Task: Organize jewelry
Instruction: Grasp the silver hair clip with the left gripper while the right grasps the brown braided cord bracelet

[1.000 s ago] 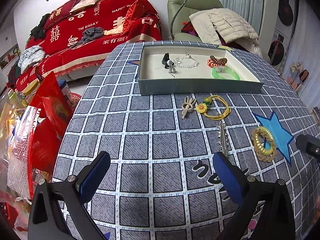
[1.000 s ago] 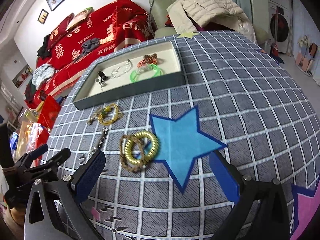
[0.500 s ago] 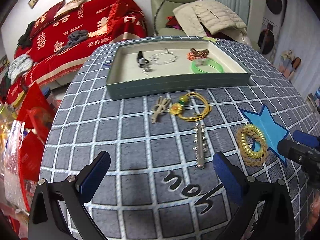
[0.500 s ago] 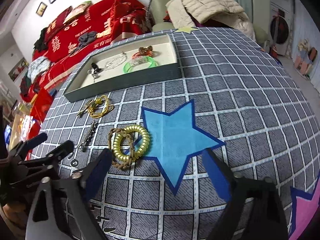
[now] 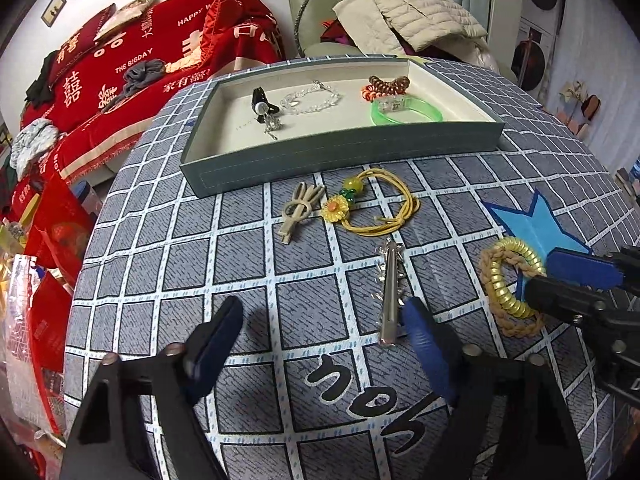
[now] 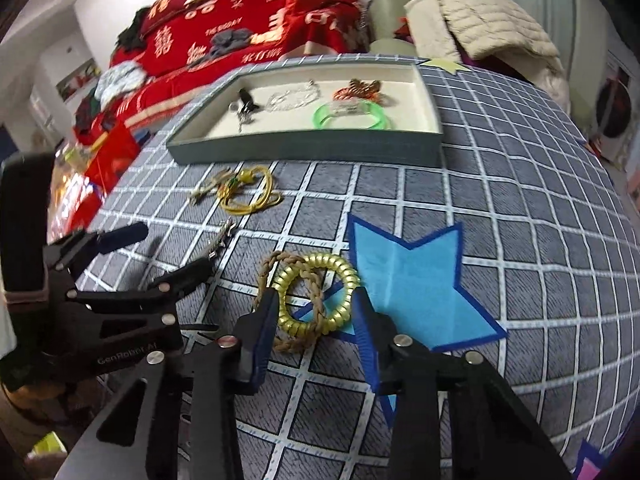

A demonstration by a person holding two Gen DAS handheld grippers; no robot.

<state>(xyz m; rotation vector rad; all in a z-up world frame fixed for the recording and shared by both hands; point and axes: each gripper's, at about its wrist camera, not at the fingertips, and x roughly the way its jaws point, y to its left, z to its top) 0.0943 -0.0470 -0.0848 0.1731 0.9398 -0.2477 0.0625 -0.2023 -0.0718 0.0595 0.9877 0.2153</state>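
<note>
A grey jewelry tray (image 5: 344,152) (image 6: 304,146) holds a green bangle (image 5: 406,110), a clear bracelet (image 5: 310,98), an orange coil tie and a black clip. On the cloth lie a beige hair clip (image 5: 298,212), a yellow cord with a flower (image 5: 376,208), a silver hair clip (image 5: 390,292), and a gold coil tie (image 6: 316,294) with a braided brown band (image 6: 298,292). My left gripper (image 5: 324,328) is open, its right finger by the silver clip. My right gripper (image 6: 316,312) is open, its fingers on either side of the gold coil tie.
A round table with a grey checked cloth (image 5: 168,264) and a blue star patch (image 6: 412,280). Red bags (image 5: 52,240) stand off its left edge. A red-covered sofa (image 5: 160,52) and a green armchair with a coat (image 5: 408,12) stand behind.
Both grippers have moved forward and down. The left one has narrowed and now stands at the silver clip. The right one has narrowed around the gold coil tie.
</note>
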